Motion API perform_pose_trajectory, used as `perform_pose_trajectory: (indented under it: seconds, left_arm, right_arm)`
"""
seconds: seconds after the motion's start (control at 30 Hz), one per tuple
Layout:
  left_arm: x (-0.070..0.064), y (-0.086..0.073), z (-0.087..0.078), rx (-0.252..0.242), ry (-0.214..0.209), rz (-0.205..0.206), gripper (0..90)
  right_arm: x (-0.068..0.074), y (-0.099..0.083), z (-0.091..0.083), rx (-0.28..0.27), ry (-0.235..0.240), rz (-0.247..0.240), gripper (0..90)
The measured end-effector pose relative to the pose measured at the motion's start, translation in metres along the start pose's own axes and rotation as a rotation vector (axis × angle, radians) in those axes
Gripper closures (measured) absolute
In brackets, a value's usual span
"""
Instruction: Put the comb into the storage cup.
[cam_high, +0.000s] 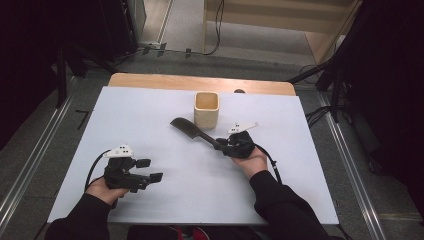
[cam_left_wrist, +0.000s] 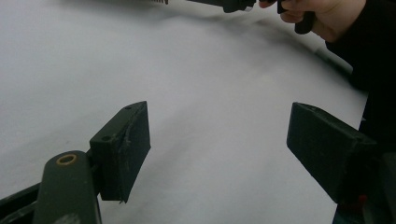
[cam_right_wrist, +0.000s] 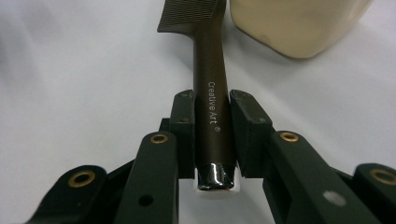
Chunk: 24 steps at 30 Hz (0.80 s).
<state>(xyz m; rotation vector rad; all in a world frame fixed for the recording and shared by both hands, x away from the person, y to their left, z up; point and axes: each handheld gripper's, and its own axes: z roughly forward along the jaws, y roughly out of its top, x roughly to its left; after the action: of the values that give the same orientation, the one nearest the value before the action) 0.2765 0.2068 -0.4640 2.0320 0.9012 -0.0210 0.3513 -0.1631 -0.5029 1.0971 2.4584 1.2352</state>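
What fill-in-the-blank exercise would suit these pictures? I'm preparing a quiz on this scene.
1. The right tool is shut on the handle of a dark ____.
2. The left tool has its jaws ____ and holds nothing.
3. The comb points toward a cream-coloured ____.
4. The white sheet covers a ____ table.

Missing words: comb; open; cup; wooden

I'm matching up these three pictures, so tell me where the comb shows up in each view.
High view: the comb lies mid-table, slanting from left of the cup down to the right gripper, which is shut on its handle.
Left gripper view: a dark toothed bit at the top edge, likely the comb, beside the far gripper.
Right gripper view: centre, handle clamped between the jaws, teeth at top.
Shared landmark: the white table.
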Motion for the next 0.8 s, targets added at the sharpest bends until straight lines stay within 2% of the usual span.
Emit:
perform_pose_trajectory:
  seconds: [0.6,0.7,0.8]
  left_arm:
    - [0.001,0.001,0.000,-0.002,0.008,-0.006,21.8]
    - [0.001,0.002,0.000,-0.003,0.013,-0.016,21.8]
    - [0.001,0.004,-0.001,-0.009,0.012,-0.030,21.7]
  right_arm:
    - [0.018,0.014,-0.012,-0.065,0.038,0.001,70.4]
    - [0.022,0.017,-0.014,-0.074,0.037,0.008,70.4]
    - [0.027,0.019,-0.017,-0.087,0.031,-0.006,70.4]
